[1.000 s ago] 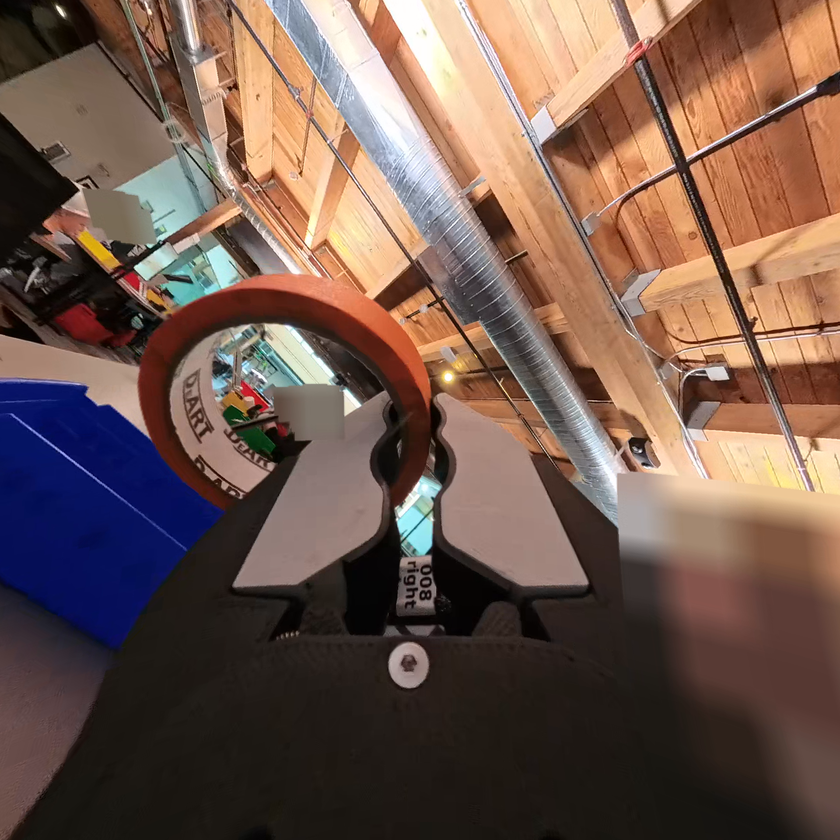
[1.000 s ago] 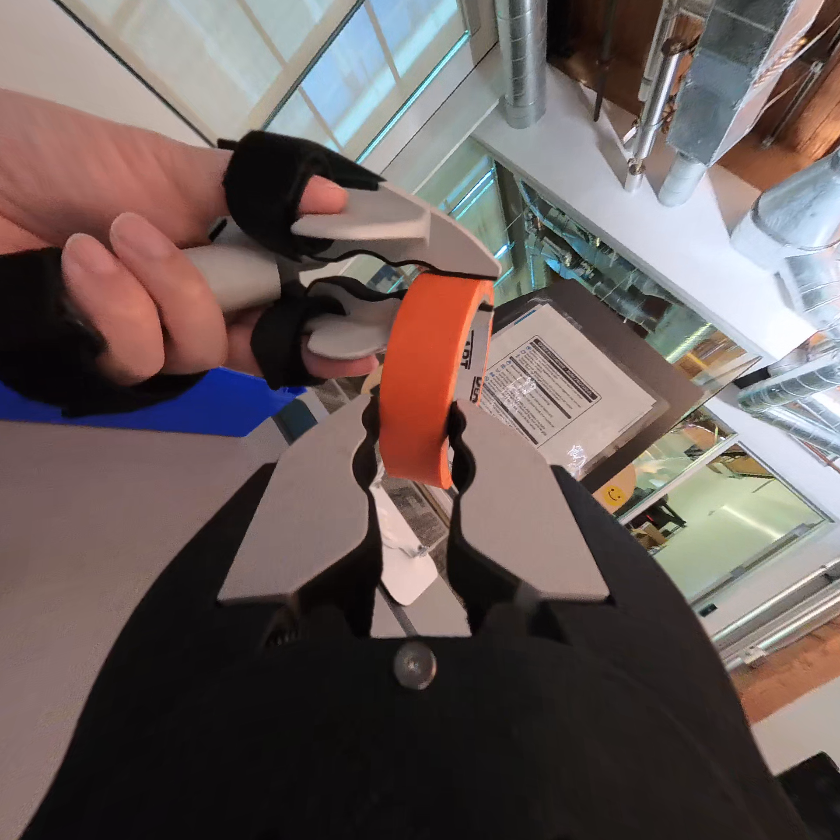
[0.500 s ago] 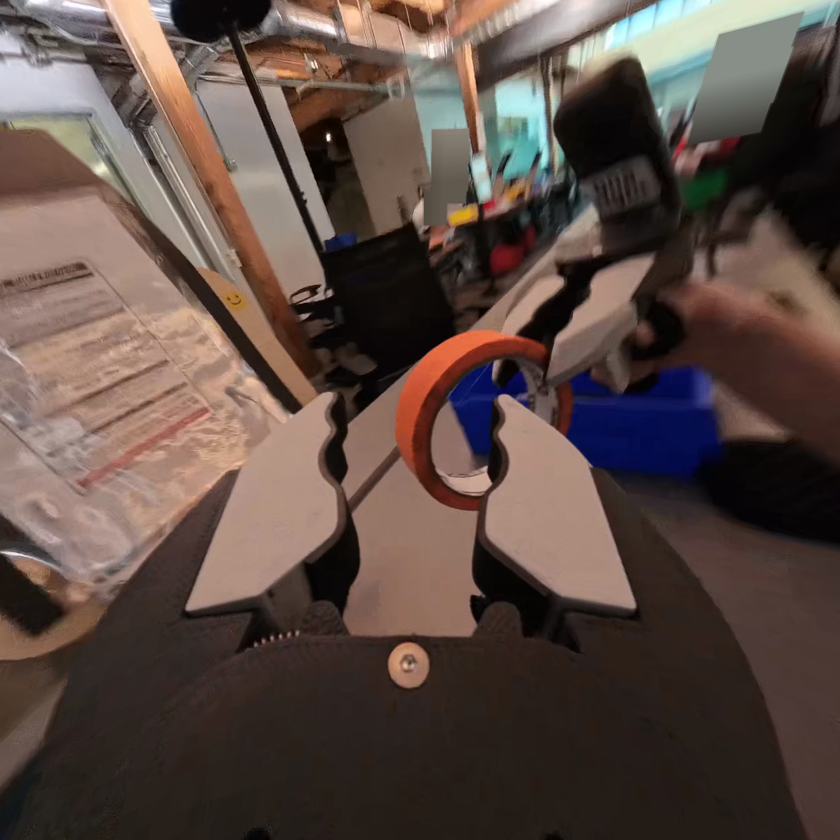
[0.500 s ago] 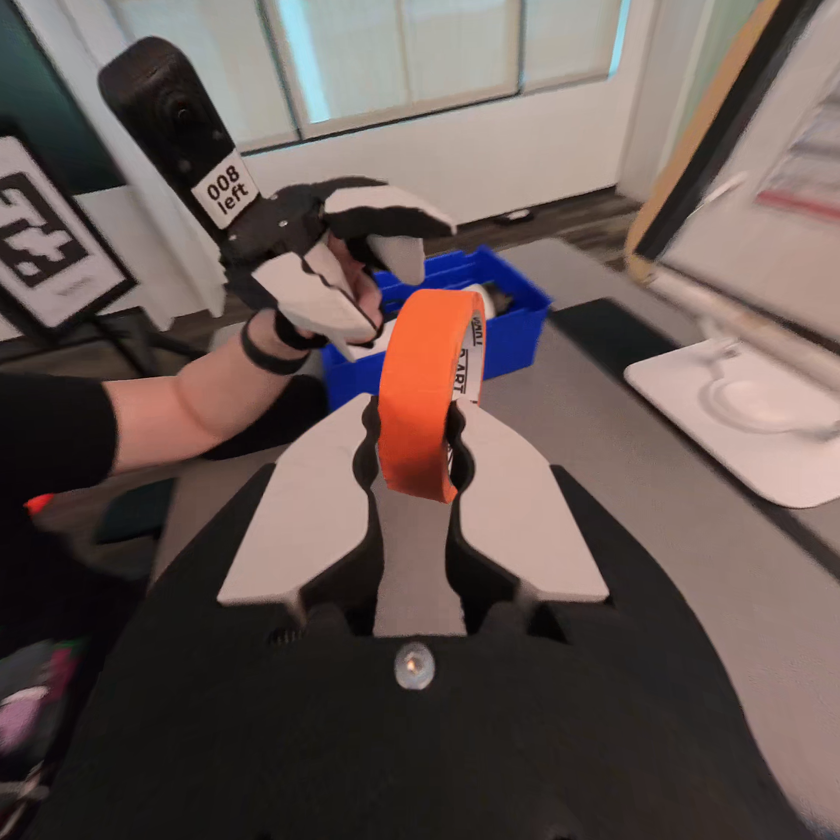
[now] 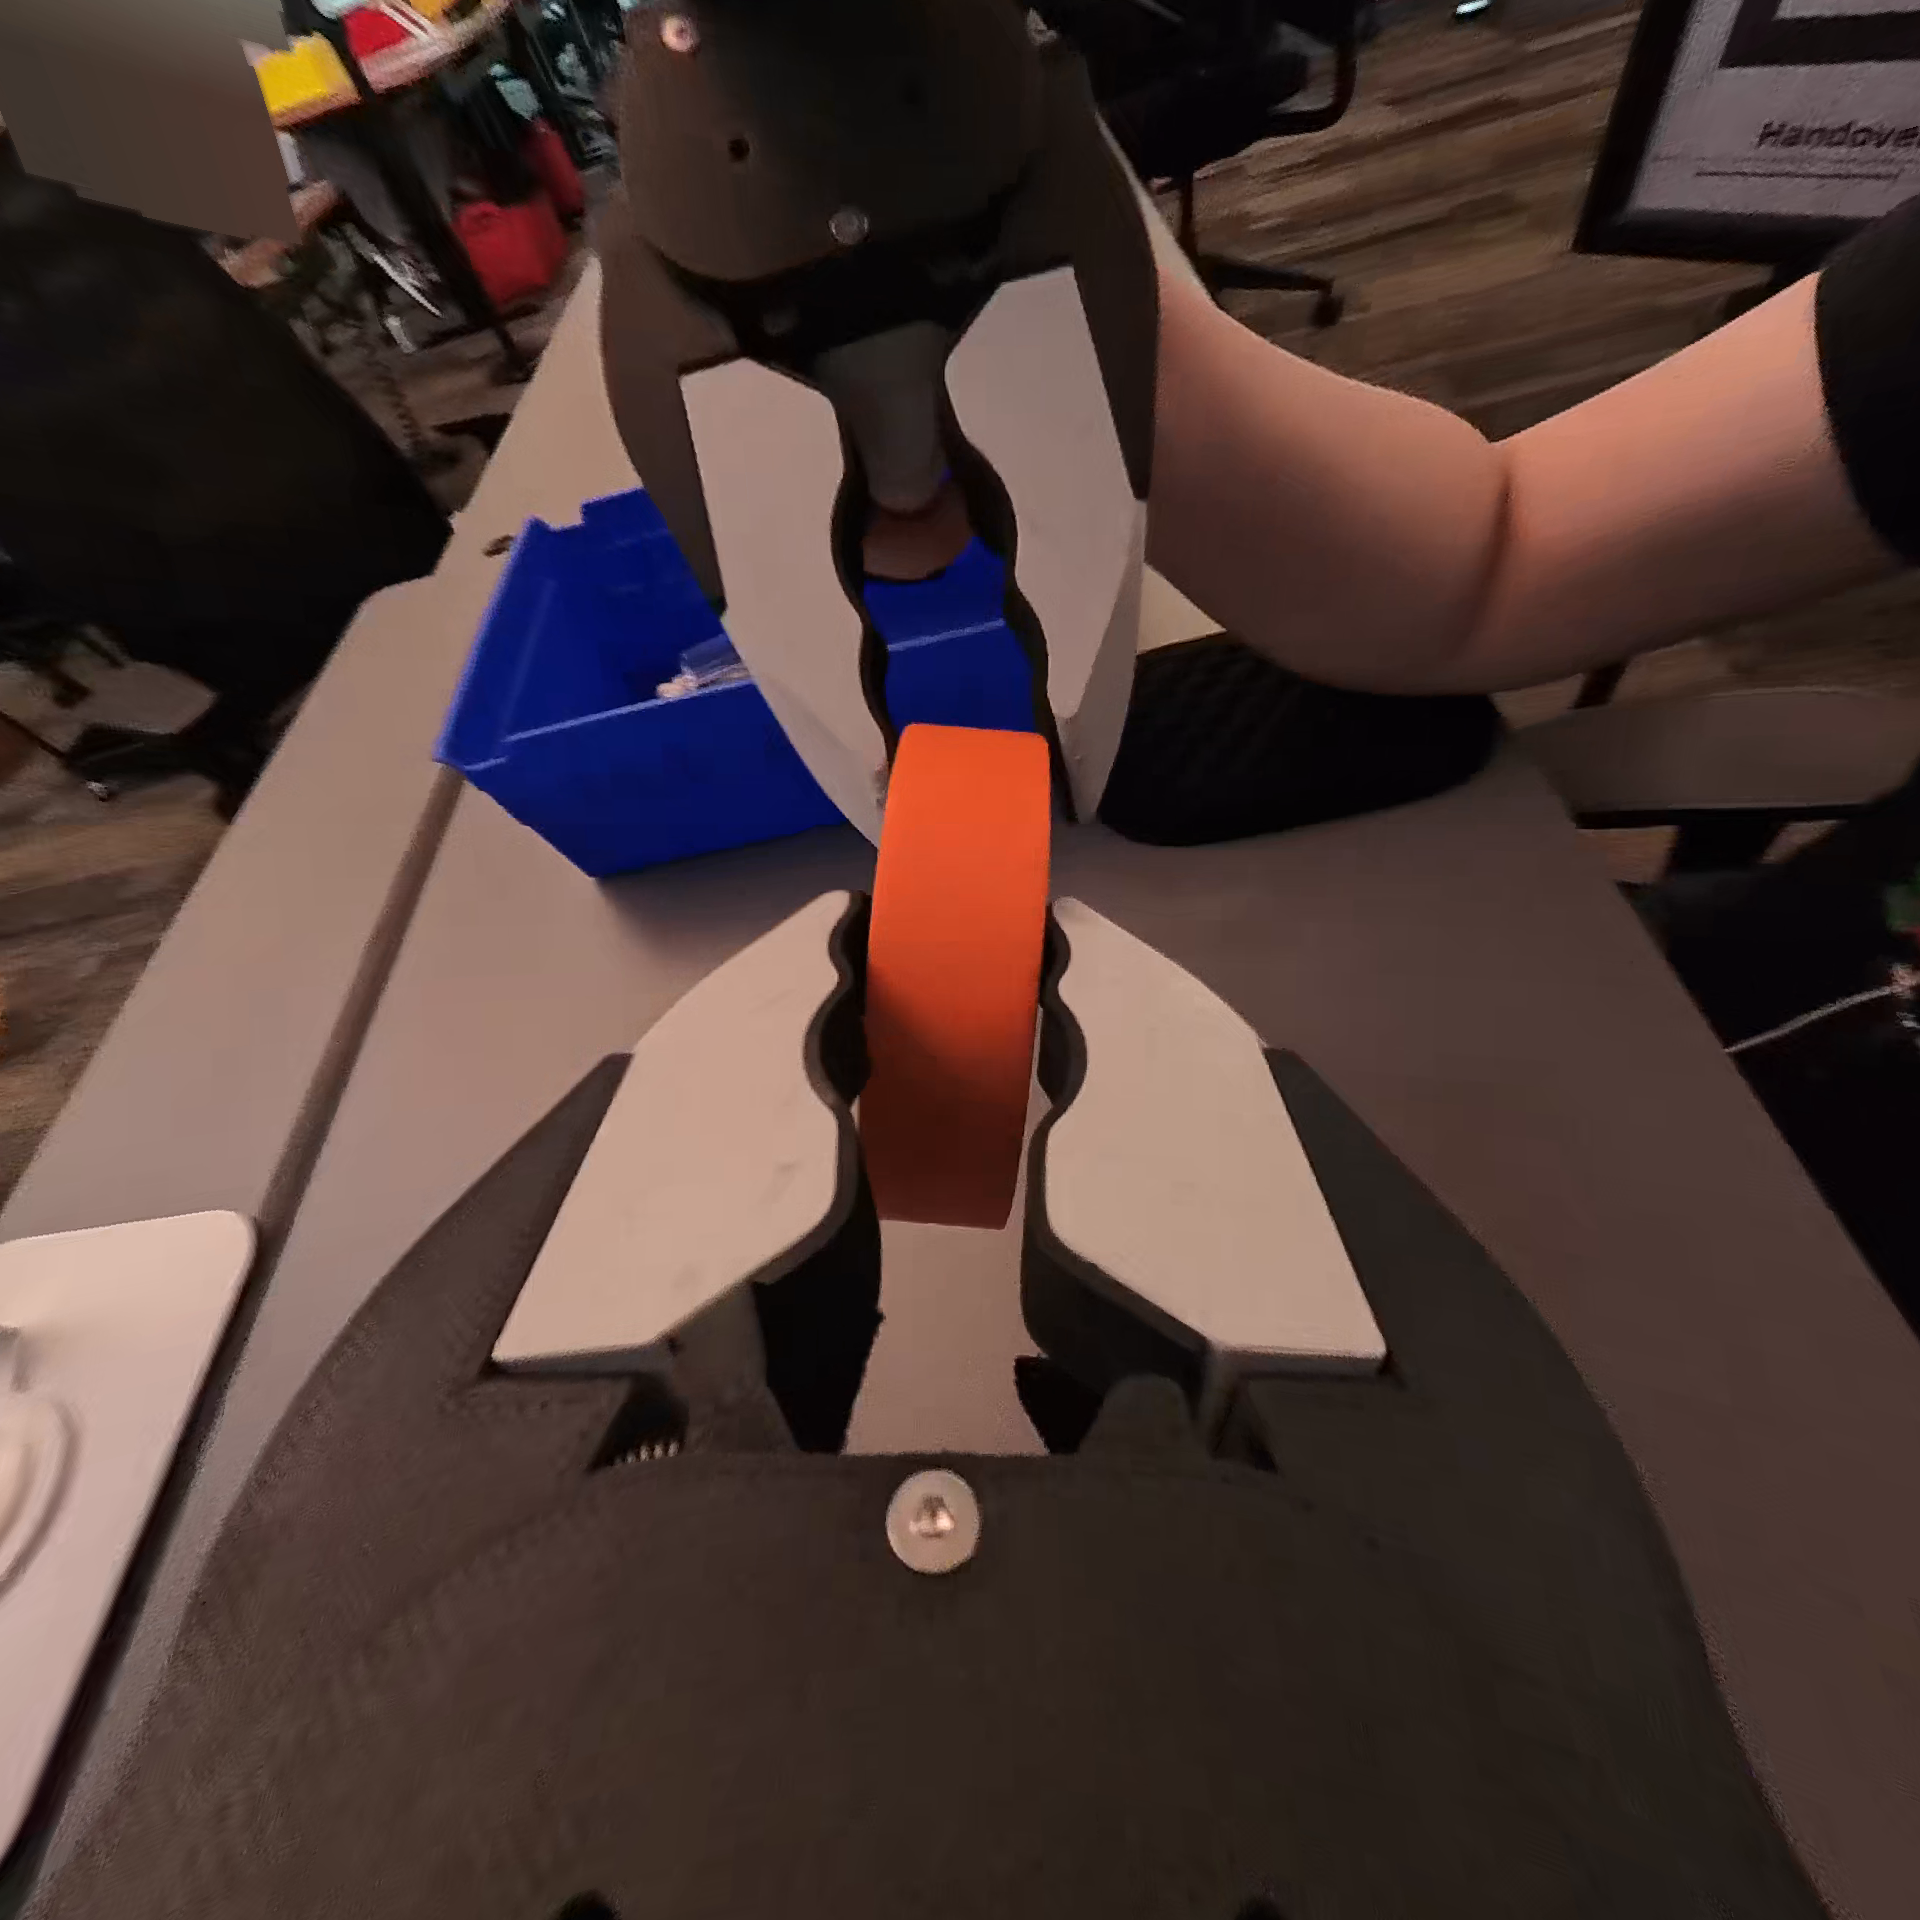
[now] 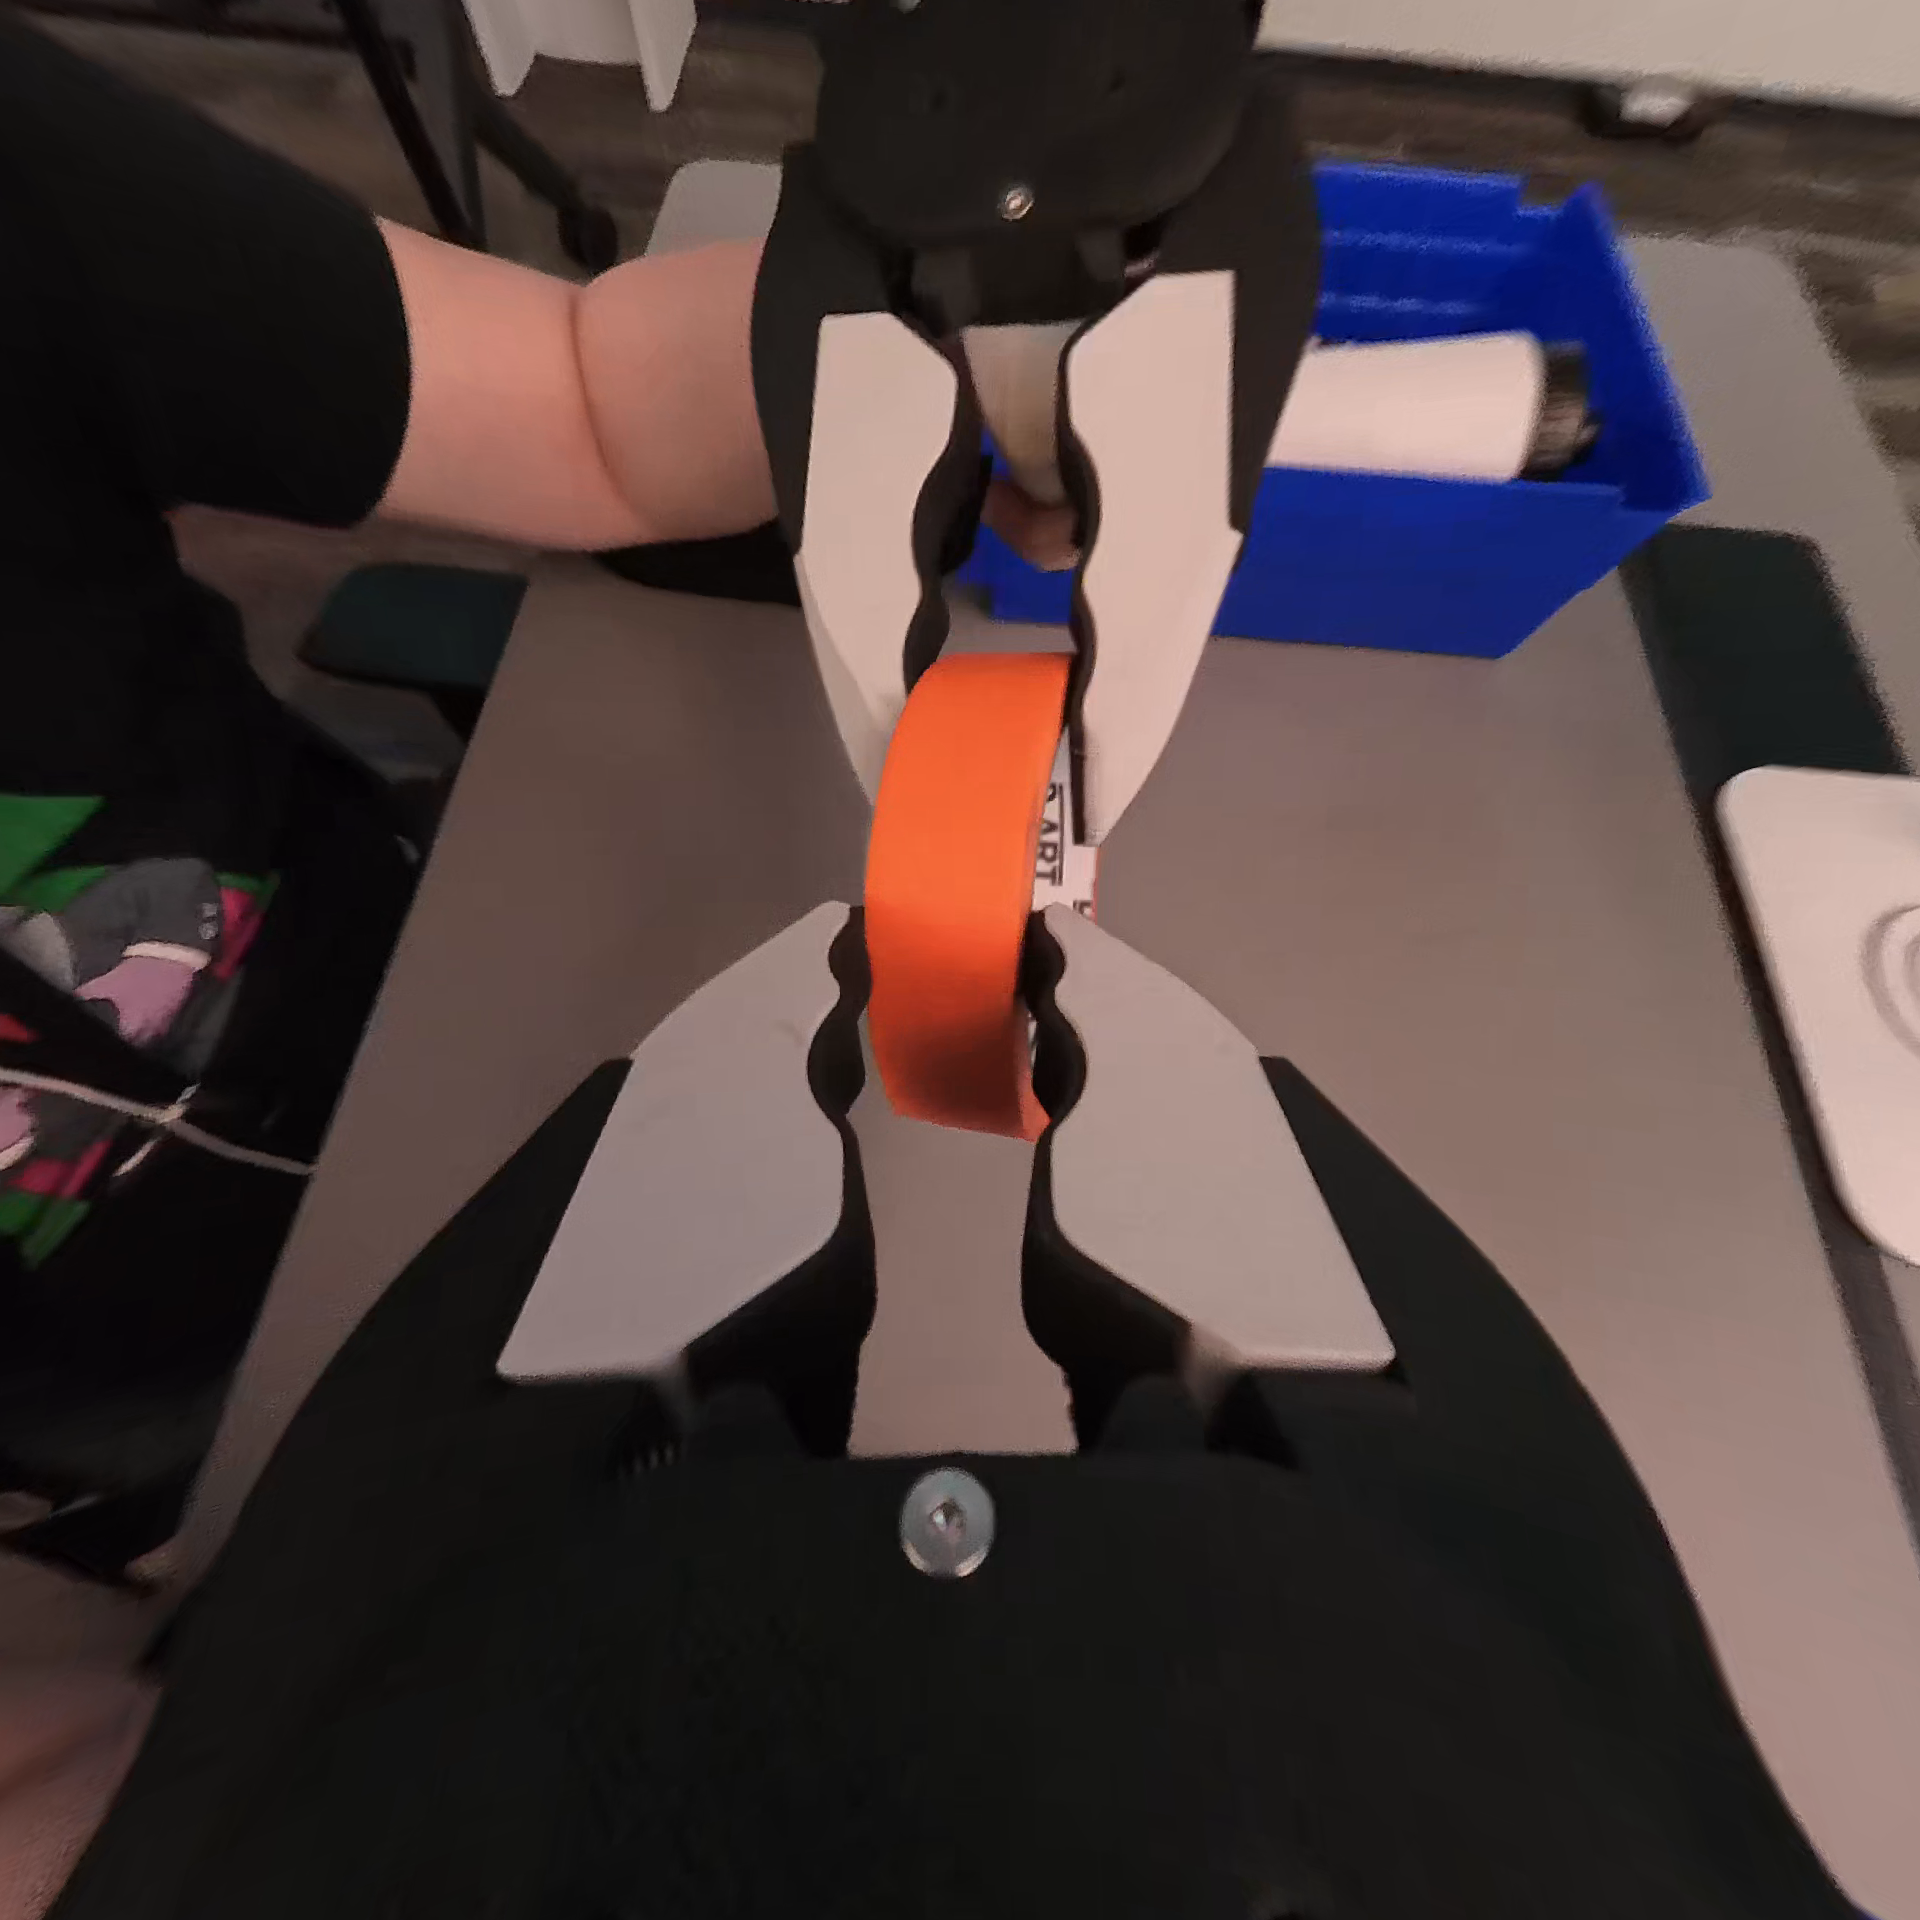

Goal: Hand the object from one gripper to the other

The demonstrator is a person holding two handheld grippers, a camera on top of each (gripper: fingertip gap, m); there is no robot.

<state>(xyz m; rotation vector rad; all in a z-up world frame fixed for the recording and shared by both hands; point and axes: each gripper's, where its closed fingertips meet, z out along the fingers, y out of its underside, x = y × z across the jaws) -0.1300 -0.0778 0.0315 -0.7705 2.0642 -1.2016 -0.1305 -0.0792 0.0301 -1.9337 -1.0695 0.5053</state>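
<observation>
I have the orange tape roll [image 5: 956, 977] standing on edge in the air above the grey tabletop [image 5: 436, 966], caught between both tools at once. My left gripper [image 5: 954, 914] has its fingers narrowed onto the roll's two flat sides at the near end. In the same left wrist view the right gripper [image 5: 966, 769] comes in from the far side, nose to nose with mine, its tips on either side of the roll's far end; from here I cannot tell how firmly they press.

The right wrist view gives the mirror of this: the right gripper [image 6: 945, 920] has its fingers drawn in against the tape [image 6: 971, 883], and the left gripper [image 6: 987, 748] faces it from beyond. Only this view shows the roll's white inner core with printing on its right edge; the left wrist view shows plain orange.

A blue bin [image 5: 582, 727] sits on the tabletop behind the roll. From the left wrist view I see only small pale bits inside. The right wrist view looks into the bin [image 6: 1455, 561] from the other side and shows a white cylinder [image 6: 1423, 416] with a dark end lying in it.

A white flat stand [image 6: 1829, 997] lies at the tabletop's edge.
</observation>
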